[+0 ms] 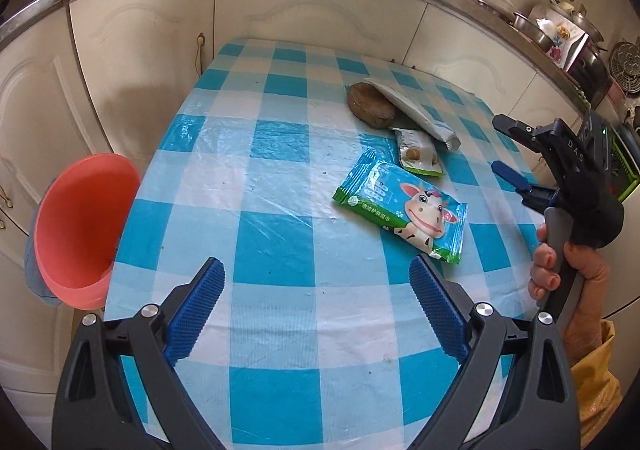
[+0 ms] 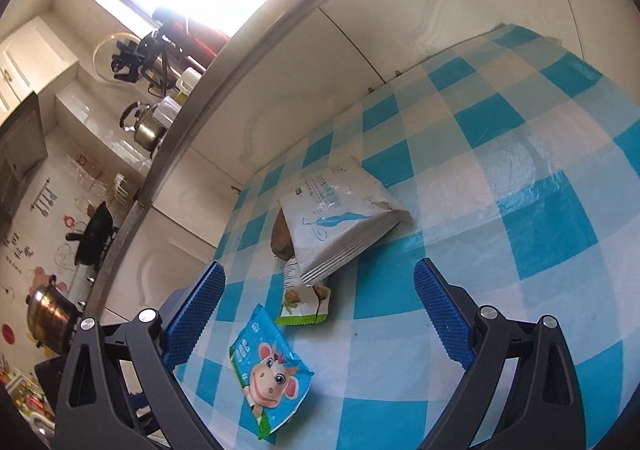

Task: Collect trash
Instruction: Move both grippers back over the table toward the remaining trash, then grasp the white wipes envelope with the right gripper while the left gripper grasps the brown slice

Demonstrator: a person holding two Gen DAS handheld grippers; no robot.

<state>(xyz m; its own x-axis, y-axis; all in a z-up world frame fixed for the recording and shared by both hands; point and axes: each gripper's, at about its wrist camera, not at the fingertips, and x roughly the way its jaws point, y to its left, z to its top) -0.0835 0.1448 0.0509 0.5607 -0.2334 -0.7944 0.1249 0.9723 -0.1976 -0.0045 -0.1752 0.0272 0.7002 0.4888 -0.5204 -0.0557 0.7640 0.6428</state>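
Kitchen, checked table [image 1: 280, 186] | wipes pack [image 1: 402, 206] at 1 o'clock of left gripper [image 1: 316, 306], snack wrapper [image 1: 420, 154] and white bag [image 1: 416, 110] beyond | both grippers spread, empty; right gripper [image 2: 320, 314] above | likely light, limp, slick film: pinch an edge seam.

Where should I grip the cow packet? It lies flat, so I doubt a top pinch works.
Take the cow packet by its crimped end seal, the edge toward the right gripper. Come in low from that side, one finger sliding under. The packet lies flat on the tablecloth, apart from the other wrappers, so its thin, slightly lifted edge is probably the only part the jaws can close on.
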